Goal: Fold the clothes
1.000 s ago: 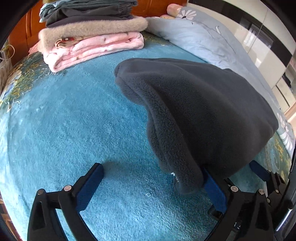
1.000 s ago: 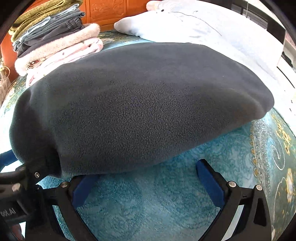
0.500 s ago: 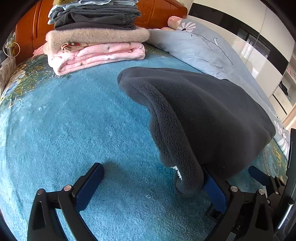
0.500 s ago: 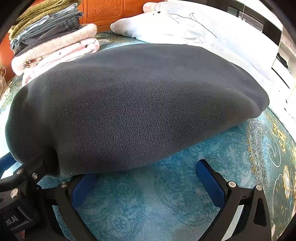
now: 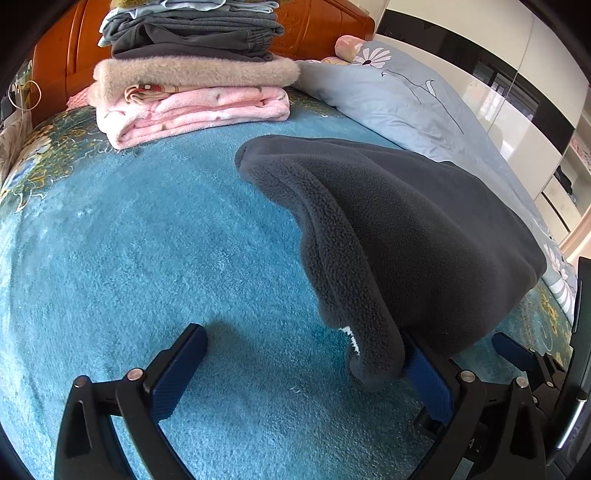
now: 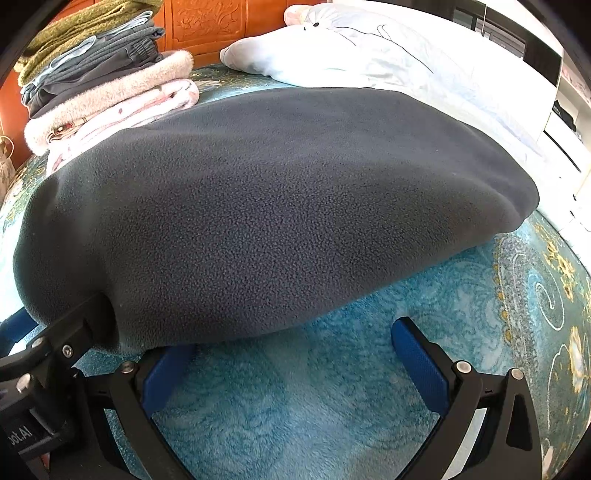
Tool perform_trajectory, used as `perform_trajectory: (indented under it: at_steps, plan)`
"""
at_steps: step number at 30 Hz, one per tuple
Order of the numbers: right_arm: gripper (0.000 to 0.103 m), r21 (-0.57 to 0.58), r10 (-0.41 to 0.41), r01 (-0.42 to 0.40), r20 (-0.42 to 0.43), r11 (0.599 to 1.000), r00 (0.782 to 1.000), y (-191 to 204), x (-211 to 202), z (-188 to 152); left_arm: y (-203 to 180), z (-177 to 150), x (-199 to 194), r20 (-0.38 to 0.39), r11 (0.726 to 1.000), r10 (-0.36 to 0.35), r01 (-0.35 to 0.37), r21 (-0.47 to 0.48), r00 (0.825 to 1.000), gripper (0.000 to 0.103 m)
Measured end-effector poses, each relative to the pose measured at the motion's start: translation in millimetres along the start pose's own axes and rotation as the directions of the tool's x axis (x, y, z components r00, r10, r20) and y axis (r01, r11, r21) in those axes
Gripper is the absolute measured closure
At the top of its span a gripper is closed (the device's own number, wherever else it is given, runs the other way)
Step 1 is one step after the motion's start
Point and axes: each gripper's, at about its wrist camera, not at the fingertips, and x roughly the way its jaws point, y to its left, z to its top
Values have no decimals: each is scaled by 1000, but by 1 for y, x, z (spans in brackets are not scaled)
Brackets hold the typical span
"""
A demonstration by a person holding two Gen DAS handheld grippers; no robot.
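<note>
Fleece [image 6: 277,206] lies folded ahead of both your grippers, long axis left to right; left gripper [image 5: 299,363] and right gripper [image 6: 291,350] gape, grasping nothing, near edge just beside them.

The dark grey garment [image 5: 417,236] is thick fleece, matt and pilled into a fine nubbly grain. Under it the teal bed cover [image 5: 140,258] is plush pile cloth, soft with a faint sheen, with woven gold patterning near its edges. In the folded stack [image 5: 192,70], the pink piece is velvety fleece, the beige one long fuzzy pile, the grey ones smoother knit, and in the right wrist view an olive knit on top looks coarse. The pale blue quilt [image 5: 406,103] is smooth printed cotton-like cloth. The headboard [image 6: 210,26] is carved wood with a glossy orange varnish. Each hand-held gripper, left [image 5: 303,369] and right [image 6: 295,362], has matt black plastic-looking arms, bright metal screws and finely textured blue pads [image 5: 177,373].
</note>
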Motion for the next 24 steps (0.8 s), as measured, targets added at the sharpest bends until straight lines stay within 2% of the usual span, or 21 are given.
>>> perform_trajectory:
  at_steps: [15, 16, 18, 21, 24]
  plan:
    - [0, 1, 4, -4, 8, 1000, 1000, 0, -1, -1, 21, 4, -13, 4, 1000, 0, 0, 2, 1000, 0]
    - [0, 2, 4, -4, 8, 1000, 1000, -1, -1, -1, 23, 9, -9, 4, 1000, 0, 0, 2, 1000, 0]
    - [0, 2, 3, -3, 9, 1000, 1000, -1, -2, -2, 29, 39, 20, 3, 1000, -1, 1, 3, 1000, 0]
    - [0, 2, 4, -4, 10, 1000, 1000, -1, -2, -2, 43, 17, -9, 5, 1000, 0, 0, 1, 1000, 0]
    - [0, 2, 4, -4, 10, 1000, 1000, -1, -2, -2, 49, 19, -11, 6, 1000, -1, 1, 1, 1000, 0]
